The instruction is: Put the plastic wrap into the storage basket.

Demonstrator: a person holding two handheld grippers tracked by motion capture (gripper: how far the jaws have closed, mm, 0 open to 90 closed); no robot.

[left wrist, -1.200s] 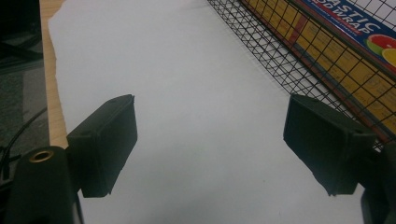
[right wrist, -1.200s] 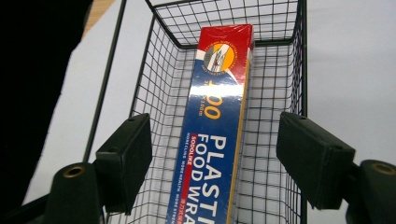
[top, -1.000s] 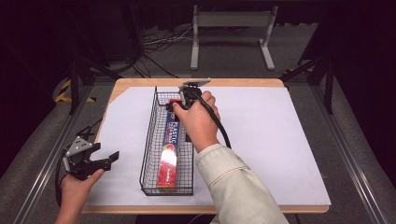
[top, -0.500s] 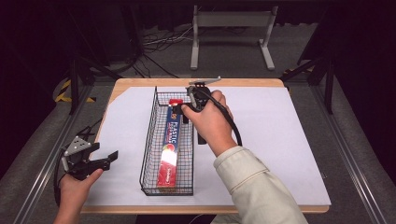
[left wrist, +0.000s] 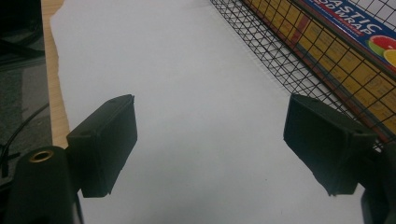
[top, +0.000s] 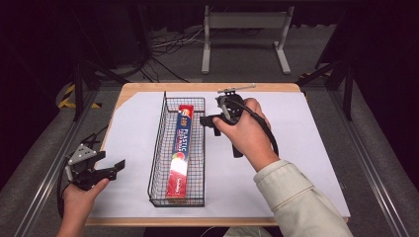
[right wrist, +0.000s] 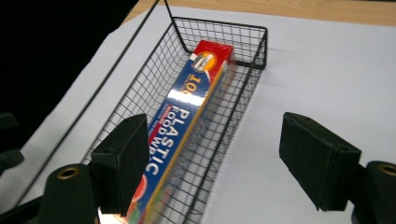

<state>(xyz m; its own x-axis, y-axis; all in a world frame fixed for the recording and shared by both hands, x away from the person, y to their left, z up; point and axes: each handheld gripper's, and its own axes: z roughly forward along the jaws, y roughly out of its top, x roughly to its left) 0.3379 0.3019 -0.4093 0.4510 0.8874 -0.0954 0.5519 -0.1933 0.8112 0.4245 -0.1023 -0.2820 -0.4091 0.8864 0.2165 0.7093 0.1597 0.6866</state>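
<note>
White-covered table [top: 306,148] in a dark room. Plastic wrap box [top: 180,148] lying lengthwise inside wire basket [top: 159,148]. Right gripper [top: 210,122] just beside the basket's far end, jaws just opened, empty; left gripper [top: 112,168] open, empty, near the table's left edge.

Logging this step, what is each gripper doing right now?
Left gripper: open, empty, over the white sheet.
Right gripper: open, jaws just been opening, nothing between them; plastic wrap box lies in the wire basket.

a lab-like recording bay: paper-covered table [top: 306,148], dark surround, loose floor cables [top: 163,44], metal stand [top: 244,34].
</note>
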